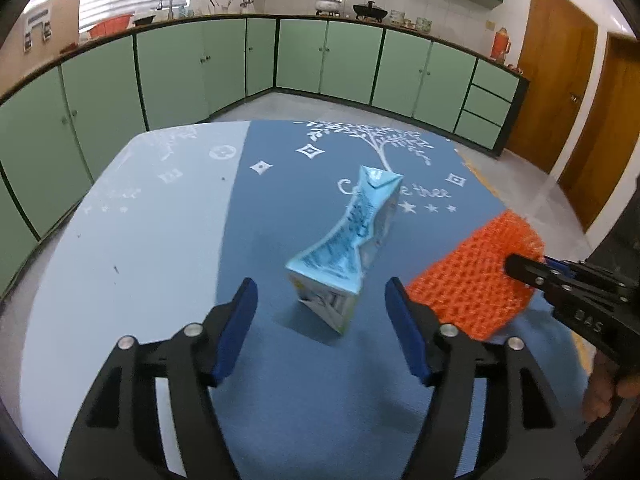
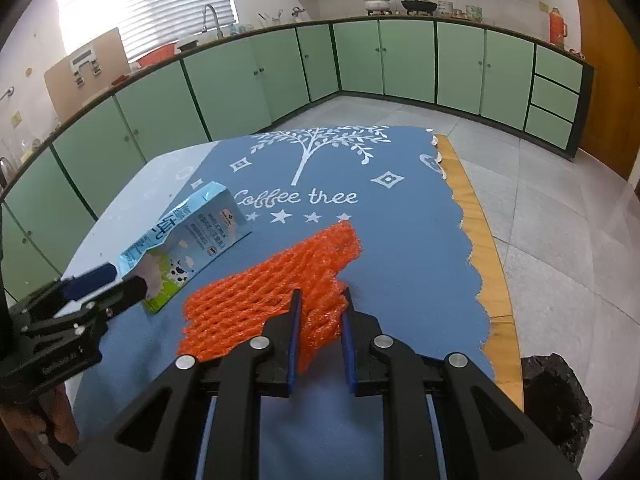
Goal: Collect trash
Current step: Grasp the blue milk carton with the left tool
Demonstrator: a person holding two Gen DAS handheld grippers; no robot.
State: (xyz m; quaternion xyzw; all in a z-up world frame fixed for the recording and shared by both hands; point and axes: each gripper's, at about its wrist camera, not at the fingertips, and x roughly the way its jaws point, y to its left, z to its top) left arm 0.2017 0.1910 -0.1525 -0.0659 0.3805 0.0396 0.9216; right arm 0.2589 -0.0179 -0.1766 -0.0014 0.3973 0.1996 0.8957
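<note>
- Nearest your left wrist camera, your left gripper [image 1: 320, 312] has its blue-padded jaws standing apart, and the crushed light-blue milk carton [image 1: 344, 252] lies just ahead of them at twelve o'clock, not clamped.
- That carton rests on its side on the blue cloth printed with a white tree [image 1: 312, 380]. Its waist is pinched in, probably the easiest place for the pads to bite.
- Your right gripper [image 2: 320, 300] has its jaws clamped on the near end of the orange foam fruit net [image 2: 276, 280]; the rest of the net trails forward toward eleven o'clock.
- Holding the net by one end frees your left for the carton, which lies at ten o'clock from the right camera.
- A crumpled black bag [image 2: 556, 396] sits at four o'clock off the table edge [image 2: 476, 216], likely where the trash goes.
</note>
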